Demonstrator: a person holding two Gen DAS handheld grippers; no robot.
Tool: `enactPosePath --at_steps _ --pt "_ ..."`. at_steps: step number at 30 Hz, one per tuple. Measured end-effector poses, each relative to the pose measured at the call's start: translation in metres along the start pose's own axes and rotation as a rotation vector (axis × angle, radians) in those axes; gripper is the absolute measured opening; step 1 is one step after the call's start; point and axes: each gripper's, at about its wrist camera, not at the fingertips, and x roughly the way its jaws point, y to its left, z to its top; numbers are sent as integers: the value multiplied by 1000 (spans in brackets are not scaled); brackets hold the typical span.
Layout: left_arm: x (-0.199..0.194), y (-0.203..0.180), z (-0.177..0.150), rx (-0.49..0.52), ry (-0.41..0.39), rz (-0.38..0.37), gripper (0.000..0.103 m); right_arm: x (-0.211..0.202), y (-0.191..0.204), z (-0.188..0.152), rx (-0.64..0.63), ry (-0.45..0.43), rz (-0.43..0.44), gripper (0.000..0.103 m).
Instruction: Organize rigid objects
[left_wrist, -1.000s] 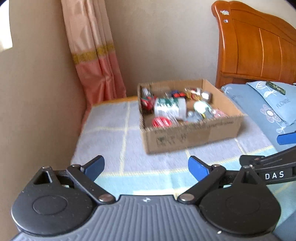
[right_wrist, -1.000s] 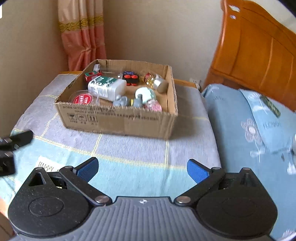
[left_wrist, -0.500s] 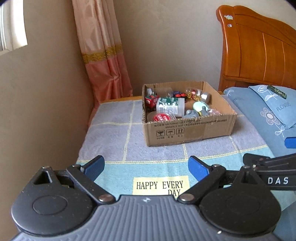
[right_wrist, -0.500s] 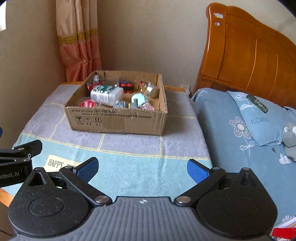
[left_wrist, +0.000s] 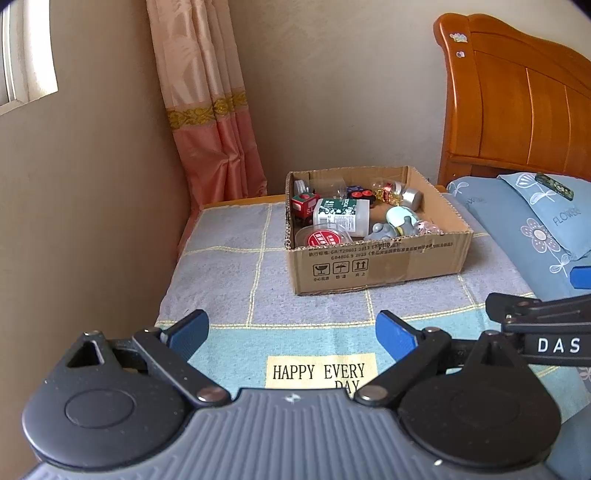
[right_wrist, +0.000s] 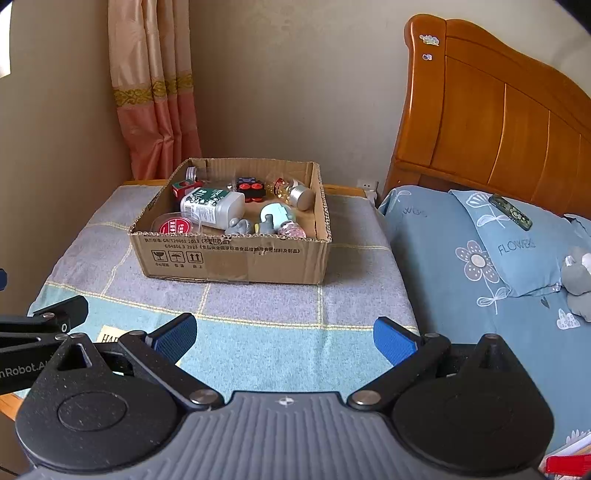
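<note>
A cardboard box (left_wrist: 376, 264) (right_wrist: 236, 260) stands on a cloth-covered table (left_wrist: 236, 280) (right_wrist: 351, 266). It holds several small rigid objects: a white bottle with a green label (left_wrist: 341, 216) (right_wrist: 212, 206), a red-lidded tub (left_wrist: 323, 236) (right_wrist: 173, 226), a red cube (left_wrist: 303, 205), a black toy with red dots (right_wrist: 252, 189), a silver tin (right_wrist: 300, 196) and grey figures (right_wrist: 242, 226). My left gripper (left_wrist: 291, 334) is open and empty, well short of the box. My right gripper (right_wrist: 284, 338) is open and empty, beside it on the right.
A wall (left_wrist: 92, 184) and a pink curtain (left_wrist: 214, 122) bound the table on the left. A bed with a wooden headboard (right_wrist: 498, 122), blue pillow (right_wrist: 517, 240), a phone-like bar (right_wrist: 509, 211) and a grey plush toy (right_wrist: 576, 280) lies to the right.
Both grippers have pulled back and risen away from the box, which now looks smaller and farther. Both stay open and empty.
</note>
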Motion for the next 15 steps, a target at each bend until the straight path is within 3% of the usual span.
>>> enactPosePath --at_steps 15 --pt "-1 0 -1 -5 2 8 97 -3 0 -1 3 -6 7 103"
